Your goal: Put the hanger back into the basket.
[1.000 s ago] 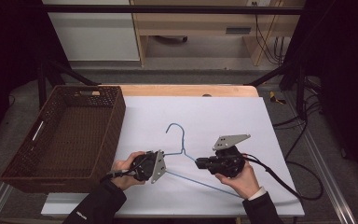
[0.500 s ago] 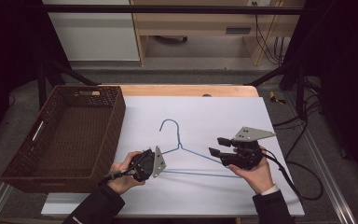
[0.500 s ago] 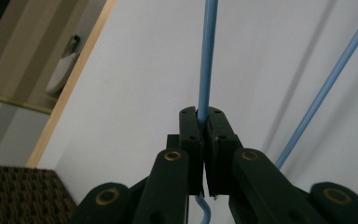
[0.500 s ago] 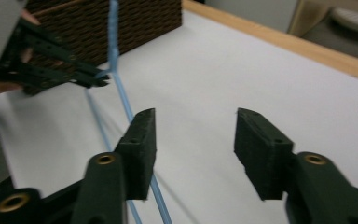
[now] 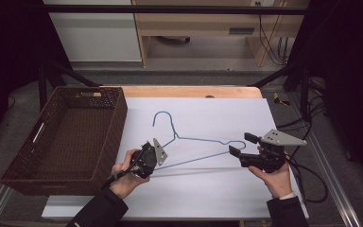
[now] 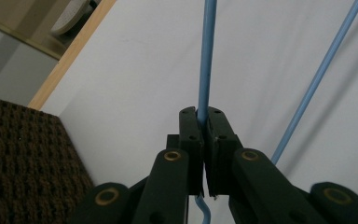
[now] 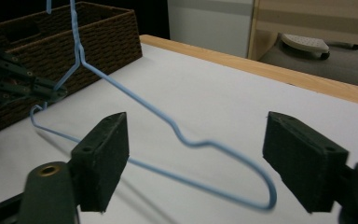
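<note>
A blue wire hanger (image 5: 203, 139) lies across the white table top (image 5: 208, 189), hook toward the back. My left gripper (image 5: 155, 164) is shut on the hanger's left corner. In the left gripper view the wire (image 6: 207, 56) runs straight out from between the closed jaws of the left gripper (image 6: 203, 121). My right gripper (image 5: 241, 144) is at the hanger's right end and its jaws have just been opening. In the right gripper view the wire's rounded end (image 7: 261, 186) lies between the spread jaws of the right gripper (image 7: 196, 163), touching neither pad.
A dark brown wicker basket (image 5: 118, 123) stands at the table's left, close behind my left hand, with its wall (image 6: 18, 158) beside the left gripper. A wooden table edge (image 5: 184, 91) runs along the back. Cables trail off the right side (image 5: 312, 175).
My right gripper has opened, let go of the hanger and moved right toward its end. The hanger has swung slightly, hook moving toward the back left. The left hand has stayed put.
</note>
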